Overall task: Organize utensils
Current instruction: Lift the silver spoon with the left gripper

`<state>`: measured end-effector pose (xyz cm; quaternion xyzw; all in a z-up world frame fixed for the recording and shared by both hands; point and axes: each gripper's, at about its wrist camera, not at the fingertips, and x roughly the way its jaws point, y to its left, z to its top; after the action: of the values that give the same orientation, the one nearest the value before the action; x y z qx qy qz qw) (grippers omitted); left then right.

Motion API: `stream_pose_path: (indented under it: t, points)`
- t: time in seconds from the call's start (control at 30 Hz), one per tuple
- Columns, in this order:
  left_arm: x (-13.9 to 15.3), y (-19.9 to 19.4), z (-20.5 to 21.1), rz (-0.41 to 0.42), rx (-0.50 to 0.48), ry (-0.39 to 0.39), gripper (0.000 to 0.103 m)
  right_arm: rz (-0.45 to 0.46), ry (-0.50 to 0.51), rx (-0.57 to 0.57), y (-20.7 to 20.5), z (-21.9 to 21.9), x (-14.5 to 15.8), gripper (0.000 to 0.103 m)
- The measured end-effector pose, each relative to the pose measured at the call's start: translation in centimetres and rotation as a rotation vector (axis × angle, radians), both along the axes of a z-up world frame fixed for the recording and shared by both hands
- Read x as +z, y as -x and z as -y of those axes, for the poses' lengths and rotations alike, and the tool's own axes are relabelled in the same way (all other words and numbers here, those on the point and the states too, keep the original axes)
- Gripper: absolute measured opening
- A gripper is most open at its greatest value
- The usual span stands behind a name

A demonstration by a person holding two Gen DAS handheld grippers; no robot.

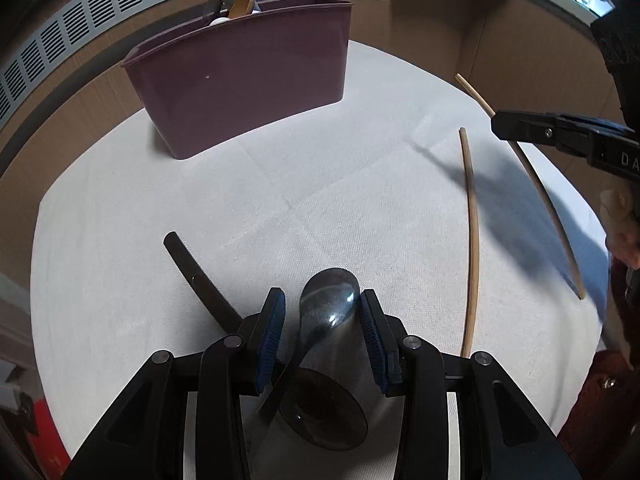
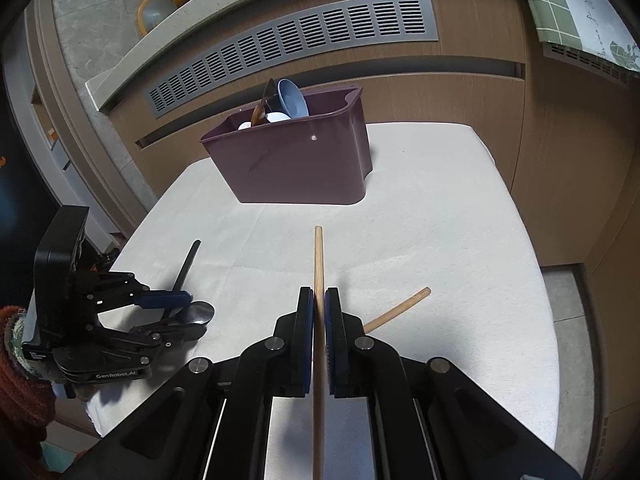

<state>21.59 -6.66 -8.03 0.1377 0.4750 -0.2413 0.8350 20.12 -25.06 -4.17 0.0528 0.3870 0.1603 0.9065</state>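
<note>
A maroon utensil bin stands at the far side of the white cloth; it also shows in the right wrist view, holding spoons and a blue bowl. My left gripper is open, its pads on either side of a metal spoon's bowl, which lies on the cloth. My right gripper is shut on a wooden chopstick and holds it above the cloth. The second chopstick lies on the cloth and also shows in the right wrist view.
A black-handled utensil lies left of the spoon. The cloth-covered table ends at wooden cabinets with a grey vent behind the bin. A green patterned cloth hangs at top right.
</note>
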Motion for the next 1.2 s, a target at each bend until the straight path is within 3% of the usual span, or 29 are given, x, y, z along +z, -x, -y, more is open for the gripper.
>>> stream_pose_path:
  t: [0.2,0.37,0.47,0.53,0.77,1.0,1.03,1.07,1.2]
  points:
    - [0.5,0.4,-0.6,0.033,0.069,0.061,0.03,0.016,-0.002,-0.005,0.1,0.2,0.5,0.005]
    - [4.3,3.0,-2.8,0.151,0.208,0.33,0.03,0.064,-0.019,-0.004,0.6,0.4,1.5,0.005]
    - [5.8,4.5,-4.3,0.227,0.314,0.439,0.03,0.077,-0.014,0.003,0.6,0.1,1.9,0.005]
    - [5.6,4.8,-5.1,0.233,0.366,0.496,0.03,0.078,-0.022,0.006,0.6,0.0,2.0,0.005]
    - [6.7,5.7,-5.5,0.289,0.402,0.473,0.03,0.062,-0.03,0.004,0.4,-0.1,1.6,0.005]
    - [8.6,6.5,-5.6,0.355,0.389,0.469,0.028,0.105,0.012,-0.005,0.7,-0.4,2.4,0.005]
    - [8.5,6.6,-5.6,0.355,0.391,0.467,0.016,0.107,0.017,-0.004,0.8,-0.5,2.4,0.005]
    - [8.5,6.5,-5.7,0.352,0.394,0.466,0.011,0.107,0.019,-0.003,0.8,-0.5,2.5,0.005]
    - [8.7,6.6,-6.0,0.357,0.403,0.472,0.011,0.112,0.024,-0.005,0.8,-0.5,2.7,0.005]
